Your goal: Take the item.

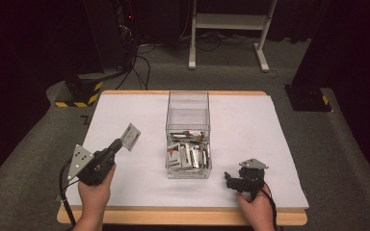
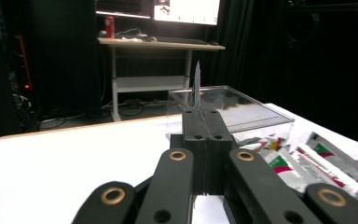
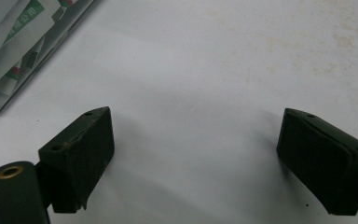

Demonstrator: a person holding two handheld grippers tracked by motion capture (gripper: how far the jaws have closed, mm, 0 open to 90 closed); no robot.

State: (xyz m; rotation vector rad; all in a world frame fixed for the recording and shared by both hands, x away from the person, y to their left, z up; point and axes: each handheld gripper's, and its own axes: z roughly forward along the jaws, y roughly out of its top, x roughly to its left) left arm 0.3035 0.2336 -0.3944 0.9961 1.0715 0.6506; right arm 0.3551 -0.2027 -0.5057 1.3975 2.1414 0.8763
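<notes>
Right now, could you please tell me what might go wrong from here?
1. The left tool pinches only the edge of a thin packet, so it may slip or flop over.
2. The clear box has tall walls; the packet could catch on the rim.
3. The right tool rests open near the table edge.

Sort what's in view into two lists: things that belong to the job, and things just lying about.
Job:
left claw, shut on a packet
clear box of packets
right claw, open over the table

Lying about:
white desk frame
floor cables
</notes>
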